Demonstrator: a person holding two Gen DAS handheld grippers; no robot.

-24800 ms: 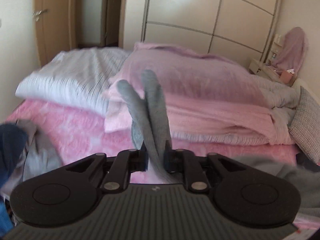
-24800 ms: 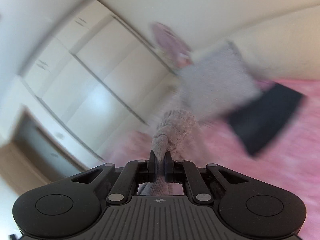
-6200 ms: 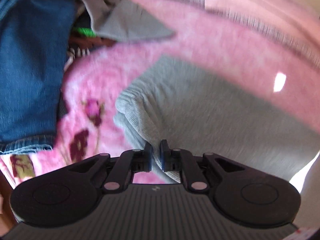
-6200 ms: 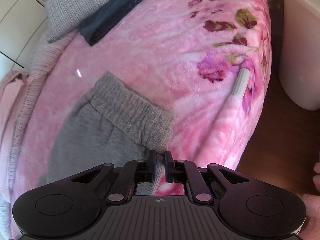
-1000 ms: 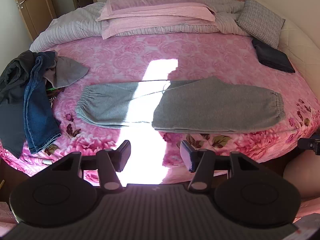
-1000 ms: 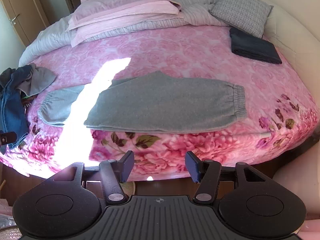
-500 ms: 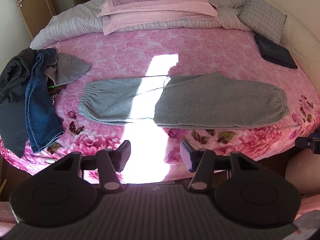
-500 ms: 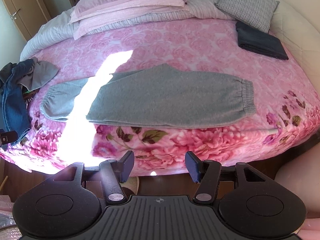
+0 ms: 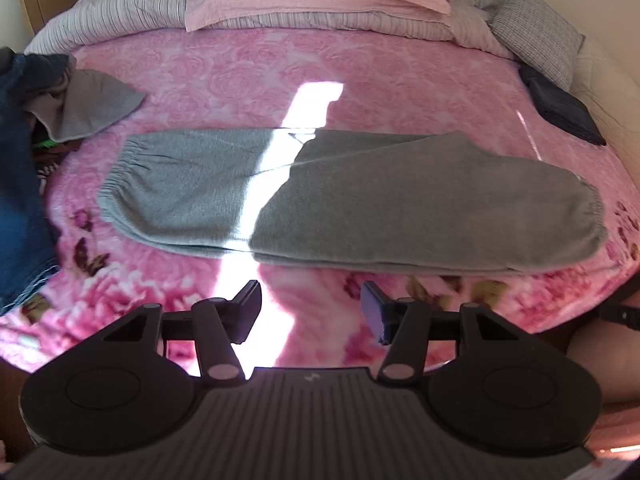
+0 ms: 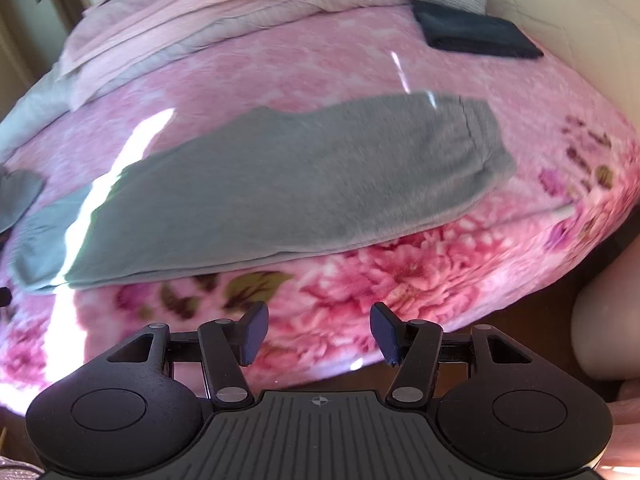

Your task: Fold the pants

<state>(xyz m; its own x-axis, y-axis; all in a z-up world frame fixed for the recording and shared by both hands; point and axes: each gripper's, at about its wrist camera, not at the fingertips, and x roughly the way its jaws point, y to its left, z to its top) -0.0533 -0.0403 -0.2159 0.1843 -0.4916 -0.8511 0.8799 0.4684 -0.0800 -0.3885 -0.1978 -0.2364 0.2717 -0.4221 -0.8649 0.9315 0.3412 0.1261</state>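
**Grey sweatpants laid flat, both tongs empty and lined up for the next fold**

So the grey pants (image 9: 352, 204) were stretched sideways across the near part of the pink floral bed (image 9: 360, 64), one leg stacked on the other, which looked to me like the lengthwise fold was already sorted. The wide gathered end sat on the left in the left wrist view, the narrower gathered end on the right, close to the edge of the bed. Lying flat and square like that made sense: both short ends were easy to get at from the front.

The left tongs (image 9: 311, 312) were spread with nothing between the pads, hanging over the front strip of blanket, just short of the pants' near edge. The right tongs (image 10: 316, 334) were the same deal, spread and empty, pointed down at the flowered border below the right half of the pants. Neither touched the fabric.

My guess was that each was meant to take one end or a near corner and bring one end over toward the other.

A heap of jeans and other clothes (image 9: 24, 168) sat at the left, a dark folded item (image 10: 476, 34) far right near the pillows, both well clear. A bright sun stripe cut across the pants, so the seams there were hard to read.
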